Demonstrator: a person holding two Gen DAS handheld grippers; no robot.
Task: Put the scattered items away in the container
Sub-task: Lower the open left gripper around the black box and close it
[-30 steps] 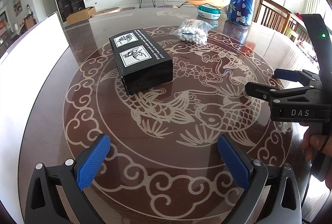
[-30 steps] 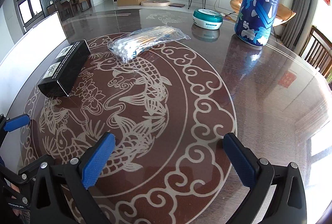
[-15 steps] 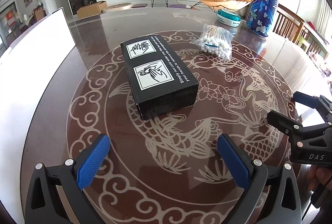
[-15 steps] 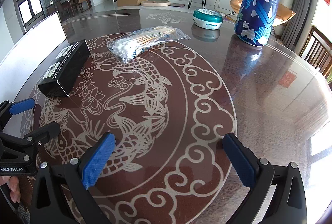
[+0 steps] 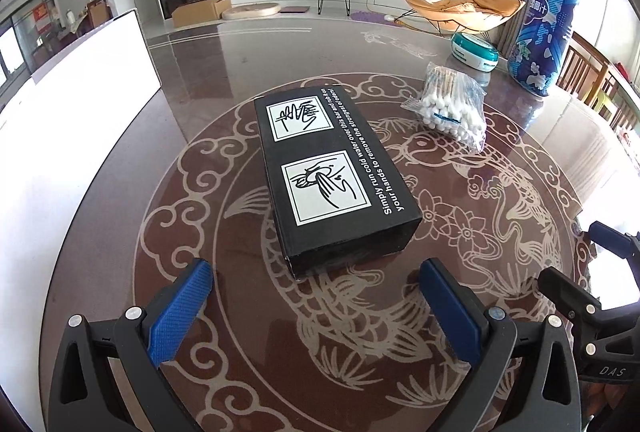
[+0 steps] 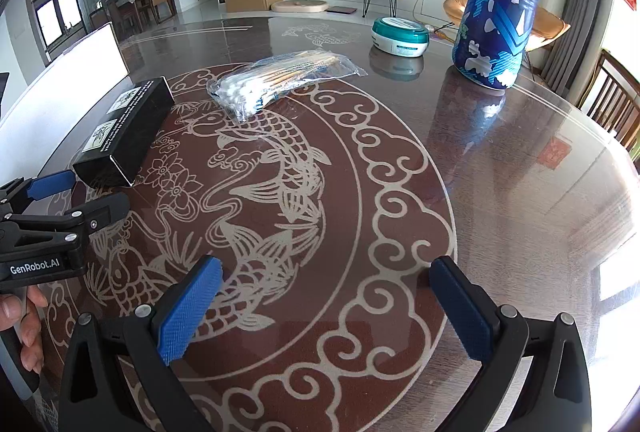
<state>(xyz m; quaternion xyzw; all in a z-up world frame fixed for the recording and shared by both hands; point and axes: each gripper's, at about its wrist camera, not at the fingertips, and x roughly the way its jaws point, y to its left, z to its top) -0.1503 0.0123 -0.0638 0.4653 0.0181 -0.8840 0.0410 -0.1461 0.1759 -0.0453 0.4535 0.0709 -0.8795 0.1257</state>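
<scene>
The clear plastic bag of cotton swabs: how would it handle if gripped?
The clear plastic bag of cotton swabs looks light and floppy, likely sagging around a pinch. Its glossy film may slip, and the loose swabs inside could shift.

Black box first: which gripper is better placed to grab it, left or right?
Left. The left gripper is open and lined up with the black box just ahead. The right gripper is also open but faces bare table, with the box off to its left.

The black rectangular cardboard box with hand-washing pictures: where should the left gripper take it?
Across the two long sides of the black rectangular cardboard box, entering from its near short end. It lies flat, lengthwise, ahead of the open left gripper, apparently narrower than the jaw gap.
</scene>
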